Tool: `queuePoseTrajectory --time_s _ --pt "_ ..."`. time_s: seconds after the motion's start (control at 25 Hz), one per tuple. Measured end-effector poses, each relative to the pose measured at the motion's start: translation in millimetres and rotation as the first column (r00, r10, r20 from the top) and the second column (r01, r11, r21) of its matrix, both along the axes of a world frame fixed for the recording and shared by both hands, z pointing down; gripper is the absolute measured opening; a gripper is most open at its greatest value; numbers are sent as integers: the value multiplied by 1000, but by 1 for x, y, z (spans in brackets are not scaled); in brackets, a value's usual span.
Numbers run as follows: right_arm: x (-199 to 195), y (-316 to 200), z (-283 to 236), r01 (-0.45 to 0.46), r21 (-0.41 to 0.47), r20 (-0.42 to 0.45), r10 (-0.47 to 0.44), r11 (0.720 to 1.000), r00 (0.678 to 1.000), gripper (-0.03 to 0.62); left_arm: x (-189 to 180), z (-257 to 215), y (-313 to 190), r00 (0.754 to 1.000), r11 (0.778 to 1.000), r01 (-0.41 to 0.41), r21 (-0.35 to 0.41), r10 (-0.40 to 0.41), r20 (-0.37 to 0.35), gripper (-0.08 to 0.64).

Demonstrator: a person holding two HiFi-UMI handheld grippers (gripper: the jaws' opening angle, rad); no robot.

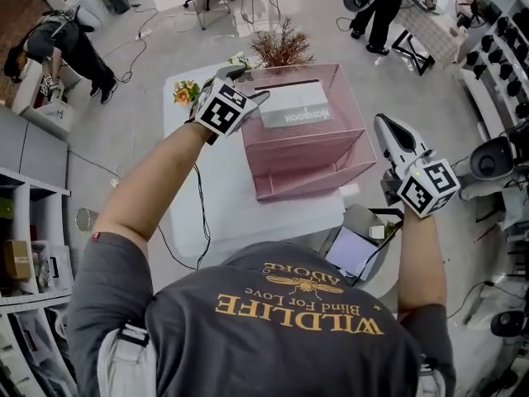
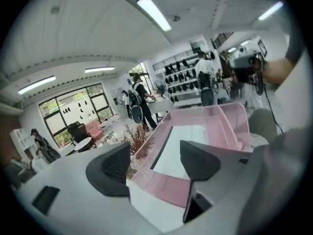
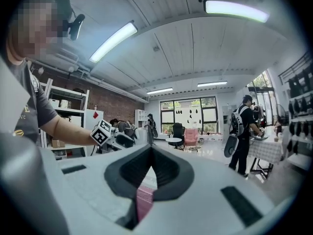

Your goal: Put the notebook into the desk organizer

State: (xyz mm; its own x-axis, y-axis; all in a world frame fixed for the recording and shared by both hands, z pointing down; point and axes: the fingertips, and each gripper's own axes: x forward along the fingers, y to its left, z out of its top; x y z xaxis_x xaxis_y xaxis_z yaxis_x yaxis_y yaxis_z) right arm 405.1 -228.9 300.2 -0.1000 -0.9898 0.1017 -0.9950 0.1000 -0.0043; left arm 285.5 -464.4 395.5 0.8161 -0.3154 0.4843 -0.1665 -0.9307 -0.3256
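**Notebook in the organizer, left jaws wide apart**

Our left gripper (image 2: 155, 155) has its jaws well apart and nothing rests between them. They stand at the near left corner of the pink mesh desk organizer (image 1: 306, 151); we cannot tell whether they touch its rim. The white notebook (image 1: 293, 106) is inside the organizer, in its tall back part, with a dark edge along one side. We cannot tell whether it leans or lies flat. The right gripper (image 3: 151, 153) has its jaws closed together and empty, with only a sliver of pink showing below the tips. In the head view it is held off the table's right edge, apart from the organizer.

The organizer sits on a white table (image 1: 223, 197). A dried reddish plant (image 1: 281, 46) and orange flowers (image 1: 183, 95) are at the far side. The floor around is glossy grey, with shelves at the left. The room has a white plank ceiling with strip lights, a brick wall and big windows.

Our own shirt covers the table's near edge. A flat screen-like thing (image 1: 354, 251) beside it is too unclear to name. The organizer's compartments cannot be counted surely.

We count two grippers, one organizer, one notebook and two bystanders in the head view.
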Motion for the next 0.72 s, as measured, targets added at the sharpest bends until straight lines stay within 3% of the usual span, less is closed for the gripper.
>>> queuePoseTrajectory --time_s 0.12,0.32,0.56,0.72 --pt "-6 10 -2 51 14 3 -51 999 999 0 -38 -28 18 985 993 92 -68 -101 -139 305" --pt "-18 28 -6 143 30 6 -143 989 990 0 -102 -51 75 926 972 164 -171 -211 -312 265" --pt "-54 31 -6 283 51 -14 -282 958 959 0 -176 -54 145 825 927 258 -272 -358 -438 222" --pt "-89 30 -5 345 63 -3 -346 936 938 0 -211 -55 185 784 917 268 -297 -387 -486 179"
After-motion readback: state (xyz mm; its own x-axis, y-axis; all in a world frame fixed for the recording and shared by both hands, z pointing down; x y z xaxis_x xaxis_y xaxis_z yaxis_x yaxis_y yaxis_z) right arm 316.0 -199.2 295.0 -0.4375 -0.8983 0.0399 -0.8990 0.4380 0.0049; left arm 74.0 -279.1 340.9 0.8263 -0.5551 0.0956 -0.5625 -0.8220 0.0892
